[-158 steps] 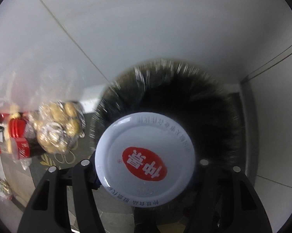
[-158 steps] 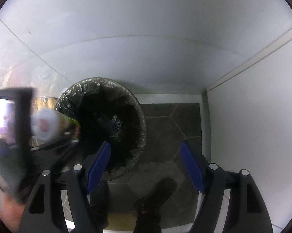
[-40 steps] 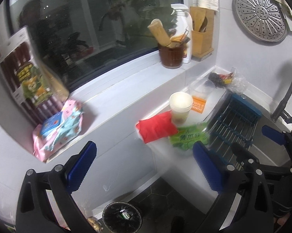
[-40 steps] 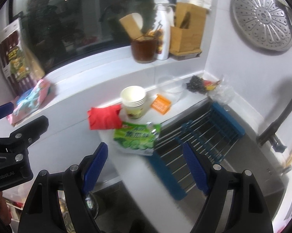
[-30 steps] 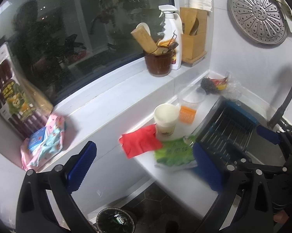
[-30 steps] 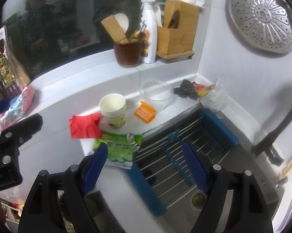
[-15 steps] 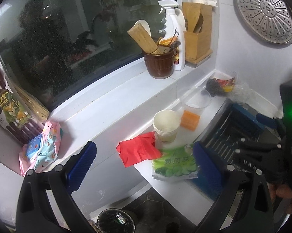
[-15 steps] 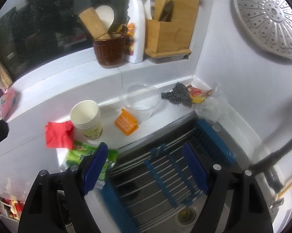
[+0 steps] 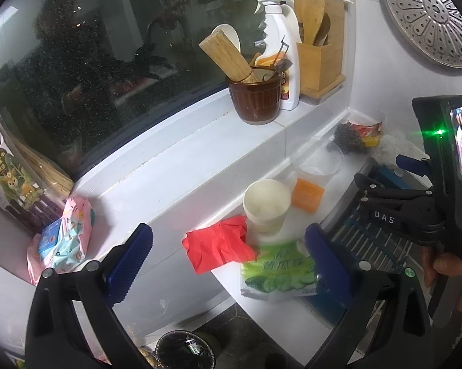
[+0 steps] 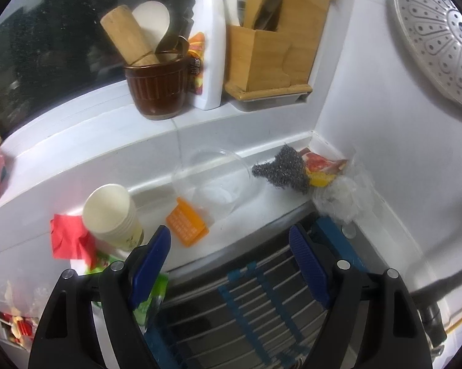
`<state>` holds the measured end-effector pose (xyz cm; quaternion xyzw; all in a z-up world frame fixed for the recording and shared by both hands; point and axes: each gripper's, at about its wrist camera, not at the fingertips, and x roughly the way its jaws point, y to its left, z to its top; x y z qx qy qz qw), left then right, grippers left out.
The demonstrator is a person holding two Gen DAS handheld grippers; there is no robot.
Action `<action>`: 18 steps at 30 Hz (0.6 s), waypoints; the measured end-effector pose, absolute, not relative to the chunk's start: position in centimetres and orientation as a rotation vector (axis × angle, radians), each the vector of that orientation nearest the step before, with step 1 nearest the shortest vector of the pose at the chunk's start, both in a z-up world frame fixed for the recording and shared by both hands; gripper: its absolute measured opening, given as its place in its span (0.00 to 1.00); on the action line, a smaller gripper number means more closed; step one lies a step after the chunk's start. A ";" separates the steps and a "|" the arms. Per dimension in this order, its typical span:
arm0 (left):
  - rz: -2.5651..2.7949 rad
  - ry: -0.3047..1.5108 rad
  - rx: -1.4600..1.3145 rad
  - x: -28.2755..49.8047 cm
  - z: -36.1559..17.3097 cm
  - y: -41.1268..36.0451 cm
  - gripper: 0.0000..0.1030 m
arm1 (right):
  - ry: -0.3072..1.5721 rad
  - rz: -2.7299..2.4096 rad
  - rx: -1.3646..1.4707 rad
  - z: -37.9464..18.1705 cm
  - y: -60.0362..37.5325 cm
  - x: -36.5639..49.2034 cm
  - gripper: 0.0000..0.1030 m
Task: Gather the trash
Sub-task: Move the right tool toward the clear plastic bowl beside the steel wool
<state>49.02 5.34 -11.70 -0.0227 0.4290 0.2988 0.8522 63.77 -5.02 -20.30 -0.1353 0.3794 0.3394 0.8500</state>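
Observation:
Trash lies on the white counter: a red wrapper (image 9: 218, 247), a stack of paper cups (image 9: 266, 204), a green snack bag (image 9: 277, 273), an orange packet (image 9: 308, 195) and a clear plastic container (image 9: 320, 163). My left gripper (image 9: 228, 264) is open and empty, above the red wrapper and green bag. My right gripper (image 10: 229, 236) is open and empty too, over the sink's edge. It points at the orange packet (image 10: 186, 221) and the clear container (image 10: 212, 181). The cups (image 10: 111, 212) stand to its left. A black-lined bin (image 9: 185, 350) sits on the floor below.
Steel wool (image 10: 280, 172), a red-yellow wrapper (image 10: 320, 166) and crumpled clear plastic (image 10: 344, 196) fill the corner. A blue dish rack (image 10: 261, 307) spans the sink. A brown crock (image 10: 157, 89), spray bottle (image 10: 208, 46) and wooden holder (image 10: 274, 46) stand on the sill.
Both grippers have come closer to the counter. The right one swung right toward the clear container and now shows in the left view. The white-lidded jar the left gripper held over the bin is gone.

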 end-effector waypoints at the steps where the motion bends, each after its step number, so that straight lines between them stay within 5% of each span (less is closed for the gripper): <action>1: 0.630 0.902 -0.051 49.3 -11.8 5.5 0.94 | 0.801 0.716 -0.285 -20.4 -4.8 64.1 0.75; 18: 0.659 0.948 -0.033 53.4 -14.1 6.7 0.94 | 0.914 0.663 -0.224 -23.9 -1.0 72.6 0.75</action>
